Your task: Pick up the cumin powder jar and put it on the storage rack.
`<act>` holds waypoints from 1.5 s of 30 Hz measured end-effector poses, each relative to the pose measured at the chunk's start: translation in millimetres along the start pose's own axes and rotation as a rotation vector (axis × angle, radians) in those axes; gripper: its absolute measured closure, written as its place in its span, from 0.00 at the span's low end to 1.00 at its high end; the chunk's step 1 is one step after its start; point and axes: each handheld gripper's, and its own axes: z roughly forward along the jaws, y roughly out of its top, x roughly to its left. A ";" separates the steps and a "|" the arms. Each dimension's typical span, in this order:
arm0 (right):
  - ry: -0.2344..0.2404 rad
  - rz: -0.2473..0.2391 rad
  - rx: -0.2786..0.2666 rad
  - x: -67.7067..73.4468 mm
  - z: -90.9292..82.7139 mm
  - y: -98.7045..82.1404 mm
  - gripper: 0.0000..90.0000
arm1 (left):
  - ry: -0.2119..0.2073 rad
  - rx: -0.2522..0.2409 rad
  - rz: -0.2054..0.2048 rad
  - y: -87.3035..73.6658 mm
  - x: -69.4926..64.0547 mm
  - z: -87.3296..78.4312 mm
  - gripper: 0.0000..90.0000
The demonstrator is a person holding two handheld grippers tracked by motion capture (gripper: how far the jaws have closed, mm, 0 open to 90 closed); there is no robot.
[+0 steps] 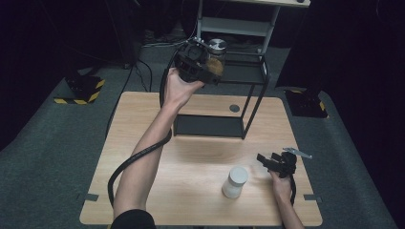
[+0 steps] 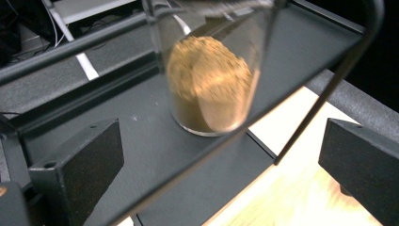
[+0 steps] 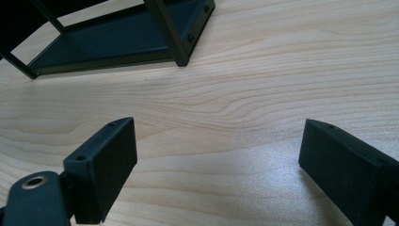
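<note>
Left gripper view: my left claw [image 2: 221, 174] gapes wide before a glass jar [image 2: 209, 75] of brown powder on the rack [image 2: 117, 136] shelf. Likely slick, breakable; I'd grip mid-body. My right claw [image 3: 216, 165] rests wide.

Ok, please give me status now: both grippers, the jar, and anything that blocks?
Left gripper open, at glass jar on black rack's top shelf. Right gripper open, empty, over table. White bottle untouched. Rack rod crosses before jar.

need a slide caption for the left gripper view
Open left gripper facing a clear jar of brown powder standing on the black rack's upper shelf.
</note>
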 end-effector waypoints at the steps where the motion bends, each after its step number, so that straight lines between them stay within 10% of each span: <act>1: -0.001 0.001 -0.001 0.2 0.0 -0.1 0.12 | 0.000 0.001 0.009 -2.8 -0.1 -2.3 0.01; 16: -0.008 0.002 0.010 1.6 0.9 1.6 0.12 | -0.026 0.013 -0.011 -54.2 23.7 -35.9 0.01; 23: -0.008 0.001 0.022 1.5 2.1 3.9 0.12 | 0.005 0.011 0.005 -90.0 37.0 -34.0 0.01; 45: -0.014 0.004 0.036 2.0 3.4 6.3 0.12 | 0.011 0.008 -0.132 -193.1 68.9 -12.4 0.01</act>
